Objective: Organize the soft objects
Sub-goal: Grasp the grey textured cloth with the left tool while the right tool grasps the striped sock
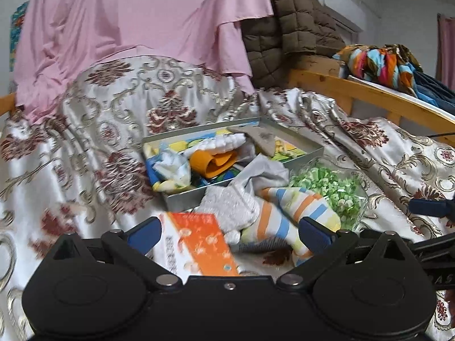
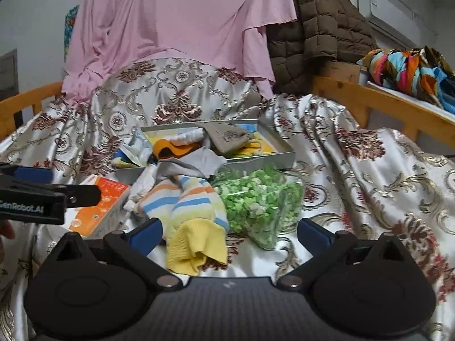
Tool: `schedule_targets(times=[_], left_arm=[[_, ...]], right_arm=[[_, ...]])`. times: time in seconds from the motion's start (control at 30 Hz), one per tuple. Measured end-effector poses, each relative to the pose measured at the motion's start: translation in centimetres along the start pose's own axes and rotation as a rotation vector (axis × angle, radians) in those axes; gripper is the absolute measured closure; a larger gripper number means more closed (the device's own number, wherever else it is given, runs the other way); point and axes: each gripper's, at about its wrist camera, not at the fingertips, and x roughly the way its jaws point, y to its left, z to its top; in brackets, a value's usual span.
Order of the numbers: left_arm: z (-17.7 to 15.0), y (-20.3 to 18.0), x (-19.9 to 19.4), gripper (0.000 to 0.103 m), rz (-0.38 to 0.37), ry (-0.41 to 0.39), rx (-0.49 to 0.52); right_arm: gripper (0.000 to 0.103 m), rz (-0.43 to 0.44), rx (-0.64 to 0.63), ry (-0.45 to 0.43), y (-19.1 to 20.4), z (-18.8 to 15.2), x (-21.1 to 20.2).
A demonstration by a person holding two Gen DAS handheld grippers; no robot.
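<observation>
Striped socks [image 2: 182, 199] lying before us, orange, blue and yellow bands.
We hold left gripper [image 1: 230, 233] and right gripper [image 2: 230, 234] spread wide, pinching nothing; grey cloth [image 2: 196, 162], perhaps another sock, lies behind.

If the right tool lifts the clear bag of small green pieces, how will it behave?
The clear plastic bag of green pieces would probably sag and change shape, since it lies slumped on the patterned satin cover. Its glossy film looks slippery. The loose filling may shift toward the lower end, so it seems light.
</observation>
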Motion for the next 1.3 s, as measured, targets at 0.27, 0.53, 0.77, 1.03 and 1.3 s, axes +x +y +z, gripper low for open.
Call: schedule_targets(times=[0.27, 0.53, 0.77, 1.03, 1.3], left_arm=[[1.6, 0.2, 5.1, 0.005, -0.047, 0.041, 0.100], [1.9, 0.2, 9.6, 0.020, -0.081, 0.144, 0.120], [2.1, 1.0, 10.5, 0.049, -0.093, 0.183, 0.105], [2.7, 2.1, 9.6, 0.061, -0.130, 0.183, 0.061], [3.2, 2.8, 9.1, 0.070, -0.112, 0.169, -0.062]], right_arm=[[0.007, 0.030, -0.056, -0.033, 0.8, -0.8, 3.1], [0.017, 0.044, -0.113, -0.053, 1.8, -1.5, 5.4], [0.031, 0.055, -0.130, -0.024, 2.1, -1.7, 6.6], [0.060, 0.082, -0.085, -0.010, 1.2, -1.6, 6.6], [0.066, 0.080, -0.089, -0.011, 1.2, -1.6, 6.8]])
